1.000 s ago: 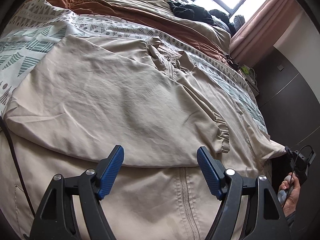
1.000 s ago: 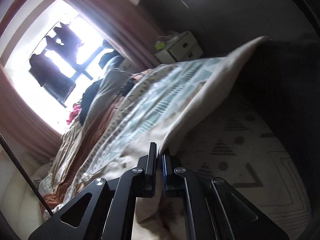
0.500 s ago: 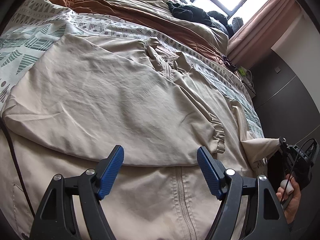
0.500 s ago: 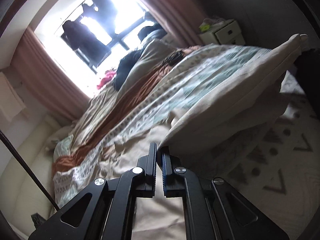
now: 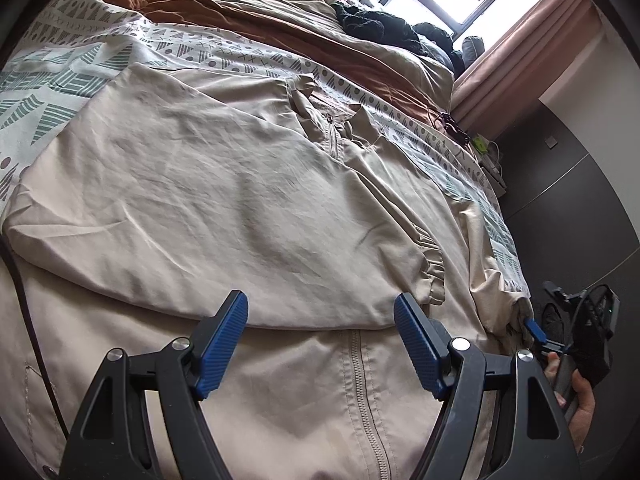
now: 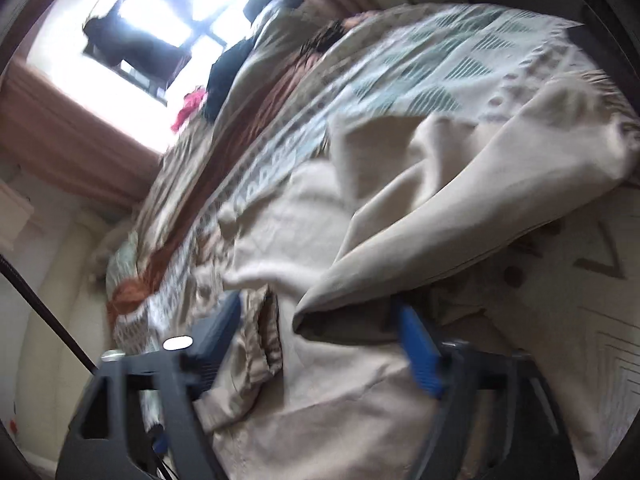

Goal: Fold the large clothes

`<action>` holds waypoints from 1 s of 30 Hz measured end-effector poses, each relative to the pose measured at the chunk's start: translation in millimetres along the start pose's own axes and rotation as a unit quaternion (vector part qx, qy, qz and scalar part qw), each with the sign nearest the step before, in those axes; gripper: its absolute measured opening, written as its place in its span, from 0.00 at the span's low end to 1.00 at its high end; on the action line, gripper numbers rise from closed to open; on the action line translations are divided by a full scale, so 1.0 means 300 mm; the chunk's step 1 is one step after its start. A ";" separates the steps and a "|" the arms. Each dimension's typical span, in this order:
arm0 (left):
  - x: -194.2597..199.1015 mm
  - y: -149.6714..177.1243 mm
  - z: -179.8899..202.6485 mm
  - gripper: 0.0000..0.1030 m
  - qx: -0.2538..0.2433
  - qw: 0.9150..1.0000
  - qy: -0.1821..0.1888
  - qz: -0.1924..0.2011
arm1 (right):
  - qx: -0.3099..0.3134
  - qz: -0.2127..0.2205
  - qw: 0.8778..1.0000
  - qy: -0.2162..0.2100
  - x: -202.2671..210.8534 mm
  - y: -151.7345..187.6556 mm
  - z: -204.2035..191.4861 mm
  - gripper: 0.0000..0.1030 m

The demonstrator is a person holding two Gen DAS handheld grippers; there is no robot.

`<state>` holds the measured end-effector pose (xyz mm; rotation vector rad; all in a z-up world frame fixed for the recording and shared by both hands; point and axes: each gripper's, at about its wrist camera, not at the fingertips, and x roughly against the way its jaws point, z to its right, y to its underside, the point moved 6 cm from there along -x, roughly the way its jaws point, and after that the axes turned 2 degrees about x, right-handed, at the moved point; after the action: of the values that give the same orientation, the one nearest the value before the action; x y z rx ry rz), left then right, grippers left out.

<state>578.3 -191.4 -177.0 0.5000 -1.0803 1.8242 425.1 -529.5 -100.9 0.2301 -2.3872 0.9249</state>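
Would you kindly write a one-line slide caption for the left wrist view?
Open left gripper hovers over a beige zip jacket spread on the patterned bedspread.

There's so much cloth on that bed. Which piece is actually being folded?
Start at the bed's patterned sheet. The beige jacket lies spread flat across it, nearest the camera. Unlike the brown blanket and dark clothes heaped by the window, it has a front zipper and gathered cuffs.

Beige jacket (image 6: 420, 208) sleeve between just-opened right hand-held gripper (image 6: 320, 344) jaws
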 end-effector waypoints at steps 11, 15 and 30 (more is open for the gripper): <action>-0.002 0.003 -0.001 0.74 -0.001 1.000 -0.011 0.003 | -0.161 0.116 0.979 0.052 0.210 -0.142 0.458 0.68; -0.005 -0.001 -0.004 0.74 0.002 1.000 -0.015 0.007 | -0.181 0.112 0.976 0.054 0.130 -0.110 0.489 0.52; 0.119 -0.071 -0.117 0.74 0.035 0.997 -0.045 0.058 | -0.212 0.163 0.960 0.078 0.113 -0.078 0.487 0.02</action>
<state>583.1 -139.8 -160.6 0.5755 -1.1285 1.9620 340.5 -642.6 -156.9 -0.3963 -2.4426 0.5177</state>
